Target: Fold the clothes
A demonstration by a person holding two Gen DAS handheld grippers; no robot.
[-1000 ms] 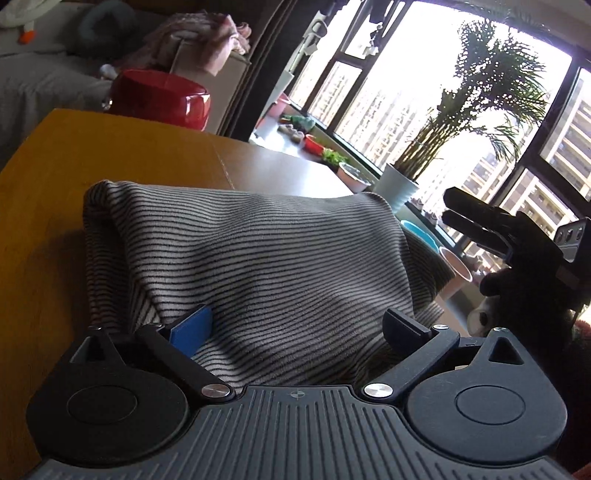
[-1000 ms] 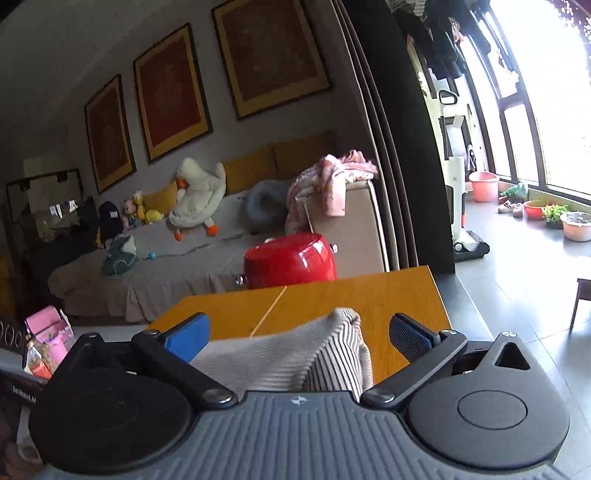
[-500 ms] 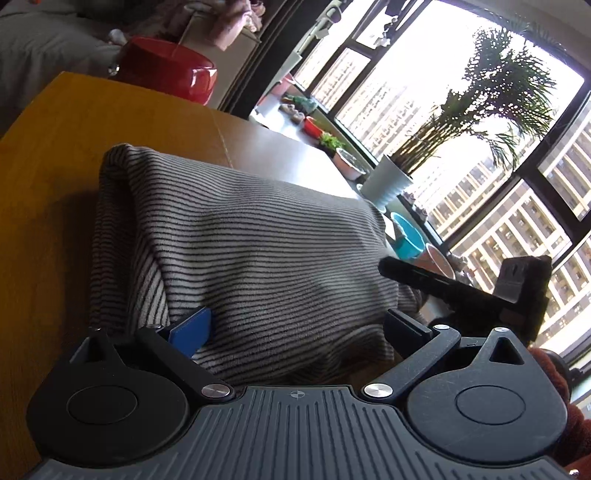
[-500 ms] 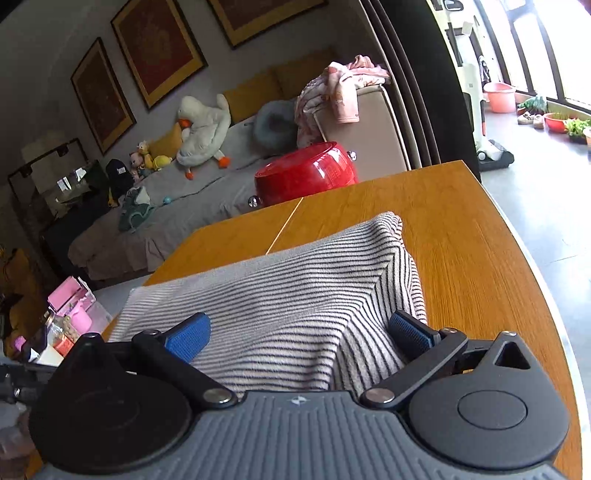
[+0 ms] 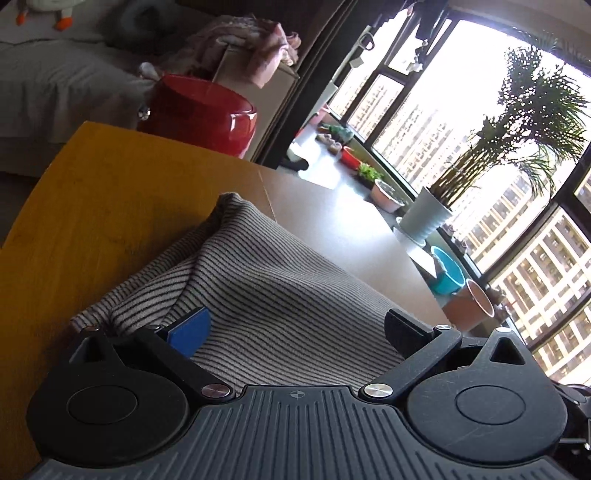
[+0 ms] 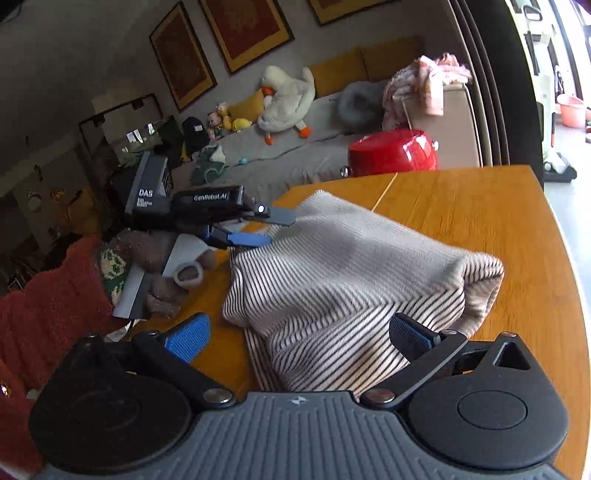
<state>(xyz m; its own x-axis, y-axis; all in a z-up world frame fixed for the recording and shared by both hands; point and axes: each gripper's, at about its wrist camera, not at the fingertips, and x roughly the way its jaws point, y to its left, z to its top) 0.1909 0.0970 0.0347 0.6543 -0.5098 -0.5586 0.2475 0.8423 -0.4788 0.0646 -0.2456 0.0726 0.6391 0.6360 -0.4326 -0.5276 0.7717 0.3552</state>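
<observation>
Low, close wrist views, sharing striped garment (image 5: 280, 288)

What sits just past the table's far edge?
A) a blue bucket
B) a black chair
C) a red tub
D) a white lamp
C: the glossy red tub shows directly behind the far edge of the table, beyond the striped garment.

Bright daylight floods through tall dark-framed windows (image 5: 461, 122) at the upper right, beside a potted palm (image 5: 517, 122), while framed pictures (image 6: 243, 29) hang above a grey sofa (image 6: 295, 155).
</observation>
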